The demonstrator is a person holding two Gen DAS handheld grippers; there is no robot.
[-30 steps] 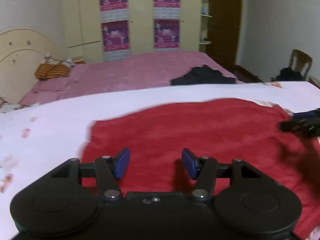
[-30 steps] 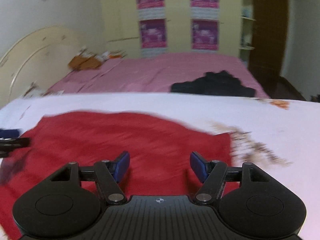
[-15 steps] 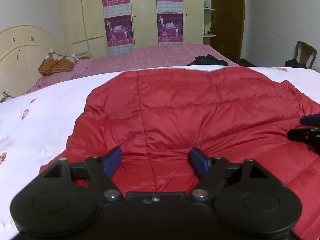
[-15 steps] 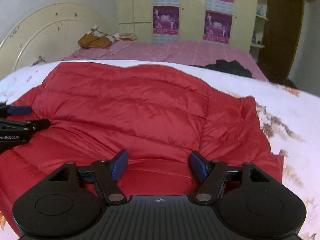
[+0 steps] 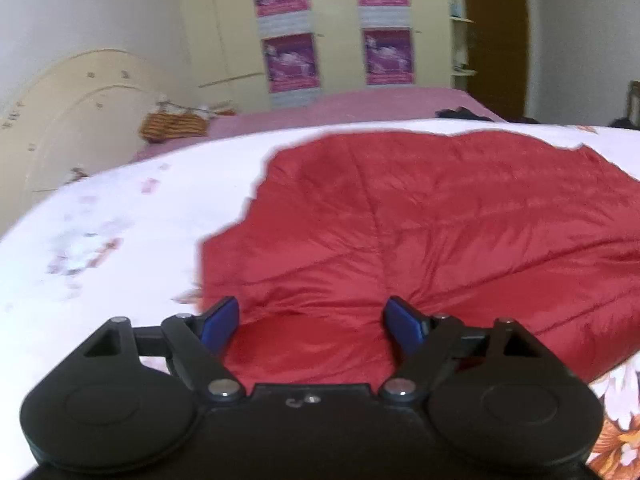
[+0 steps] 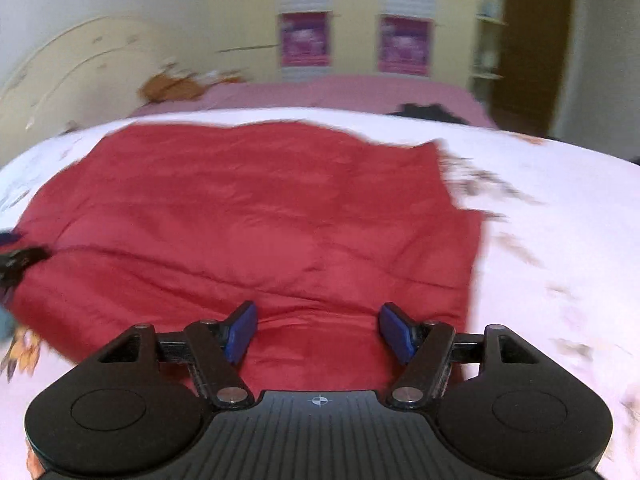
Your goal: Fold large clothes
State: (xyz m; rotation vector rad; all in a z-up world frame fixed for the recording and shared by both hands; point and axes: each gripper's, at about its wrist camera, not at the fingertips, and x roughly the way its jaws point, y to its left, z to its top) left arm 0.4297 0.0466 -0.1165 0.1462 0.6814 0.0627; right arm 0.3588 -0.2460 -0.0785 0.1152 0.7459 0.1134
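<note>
- A red coat (image 5: 420,232) lies spread out flat on a white sheet (image 5: 120,216) with small flower prints.
- The left gripper (image 5: 312,324) is at the near edge of the coat, by its left side — its blue fingers (image 5: 219,322) are spread wide apart and hold nothing.
- Red cloth shows in the gap between those fingers, but they do not pinch it.
- The right gripper (image 6: 318,330) is at the near edge too, by the coat's right side, and its blue fingers (image 6: 396,330) are also spread wide with nothing in them.
- In the right view, a dark shape at the far left edge is probably the left gripper's tip, but the picture is too blurry to be sure.
- Behind the white sheet is a pink bed (image 5: 360,106) with a dark pile of clothes (image 6: 428,114) on it.
- An orange bundle (image 5: 172,126) sits near the cream headboard (image 5: 80,112).
- Purple posters (image 5: 290,62) hang on the cream wardrobe (image 5: 340,24) — a brown door (image 5: 496,32) stands to the right of it.
</note>
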